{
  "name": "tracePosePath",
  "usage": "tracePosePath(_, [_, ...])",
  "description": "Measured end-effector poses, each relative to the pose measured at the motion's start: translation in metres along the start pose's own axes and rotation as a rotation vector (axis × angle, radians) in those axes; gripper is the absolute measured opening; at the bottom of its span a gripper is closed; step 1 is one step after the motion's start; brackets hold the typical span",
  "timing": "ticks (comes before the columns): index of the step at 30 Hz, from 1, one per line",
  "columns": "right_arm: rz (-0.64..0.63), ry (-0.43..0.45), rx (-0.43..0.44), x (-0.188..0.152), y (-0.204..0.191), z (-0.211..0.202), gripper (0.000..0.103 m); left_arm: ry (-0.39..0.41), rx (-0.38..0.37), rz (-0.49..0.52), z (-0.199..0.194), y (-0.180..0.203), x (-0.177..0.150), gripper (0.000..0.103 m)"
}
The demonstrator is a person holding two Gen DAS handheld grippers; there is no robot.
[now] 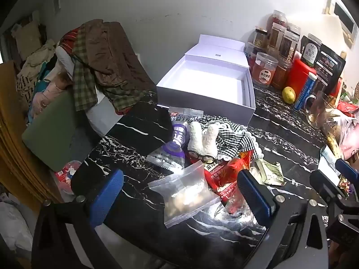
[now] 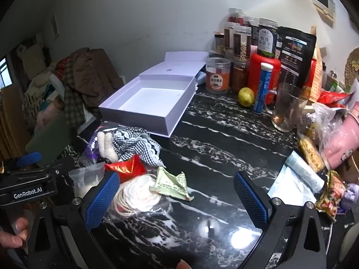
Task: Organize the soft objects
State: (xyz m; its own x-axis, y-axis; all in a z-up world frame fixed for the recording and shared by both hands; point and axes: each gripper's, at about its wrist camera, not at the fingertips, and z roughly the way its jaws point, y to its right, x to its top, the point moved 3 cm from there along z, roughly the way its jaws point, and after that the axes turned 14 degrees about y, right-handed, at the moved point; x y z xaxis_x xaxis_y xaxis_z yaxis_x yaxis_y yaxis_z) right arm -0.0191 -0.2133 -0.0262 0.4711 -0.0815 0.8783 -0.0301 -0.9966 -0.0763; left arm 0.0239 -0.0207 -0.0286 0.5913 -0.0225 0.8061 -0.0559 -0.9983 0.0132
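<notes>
Black marble table [image 1: 280, 134] carries a loose heap: checked cloth [image 1: 231, 136], white plush toy [image 1: 204, 141] and slippery snack bags, just in front of the empty white box [image 1: 202, 94]. Left gripper [image 1: 179, 192] and right gripper [image 2: 177, 197] both hang spread wide, holding nothing. A careless pinch could catch a clear bag [image 1: 186, 192] instead, or drag neighbours off.

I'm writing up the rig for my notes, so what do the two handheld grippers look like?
Both match: the left gripper and the right gripper have black angular frames with silver round bolts, and each has two fingers faced with blue pads in a fine diamond-grid texture. Seen from the right wrist, the left gripper's black body carries white "GenRobot.AI" lettering. No cables or sleeves show.
</notes>
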Motion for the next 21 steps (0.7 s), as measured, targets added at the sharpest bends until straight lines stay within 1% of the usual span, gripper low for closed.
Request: tracePosePath(21, [0.004, -0.010, 0.009, 0.0006, 0.0000, 0.0049, 0.103, 0.018, 0.004, 0.028, -0.0006, 0.0056, 0.0056, 0.103])
